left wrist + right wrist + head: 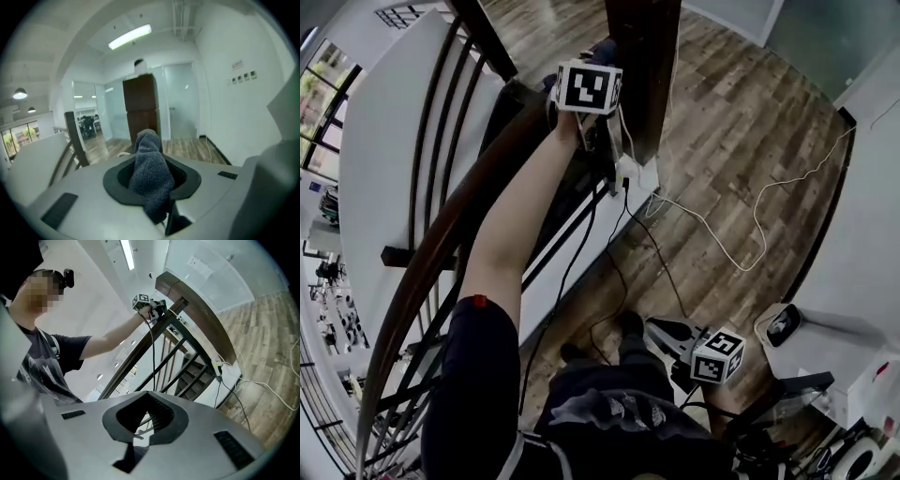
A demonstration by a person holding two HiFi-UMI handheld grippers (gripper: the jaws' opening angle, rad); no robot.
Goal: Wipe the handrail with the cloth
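The dark wooden handrail (441,239) curves from the lower left up to a tall brown post (642,66). At the rail's top end, by the post, my left gripper (592,75) is held out on a stretched arm. It is shut on a grey cloth (150,173), which hangs bunched between the jaws; the rail itself is hidden there. The right gripper view shows that gripper (149,303) on the handrail (136,362) from below. My right gripper (717,354) hangs low by the person's legs; its jaws (147,401) meet at the tips with nothing between them.
Black balusters (441,122) and a white panel (384,141) run under the rail, with stairs beyond. White and black cables (722,234) trail over the wood floor from a power strip (628,171). White equipment (783,323) stands at the lower right by a white wall.
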